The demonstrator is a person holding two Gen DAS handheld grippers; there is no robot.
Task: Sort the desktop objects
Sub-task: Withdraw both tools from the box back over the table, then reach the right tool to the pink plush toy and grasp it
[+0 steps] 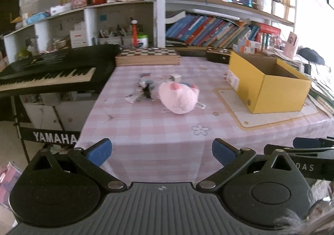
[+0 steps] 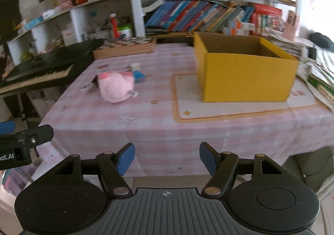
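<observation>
I see my left gripper spread wide and my right gripper parted about halfway, both gripping nothing above the near table edge, well short of the pink plush toy lying mid-table, left of the open yellow box.

Pink plush toy: soft, rounded, with darker pink patches on top. It lies on its side near the middle of the checked tablecloth. A small clear tag or clip protrudes from its lower right edge.

Small items: a cluster of dark and white pieces lying flat, just beside the toy on its left; individual types cannot be told. A blue item and a small white block lie directly behind the toy.

Yellow cardboard box: open-topped, upright, interior bare where visible. It stands on a cream mat, well apart from the toy, to the right.
</observation>
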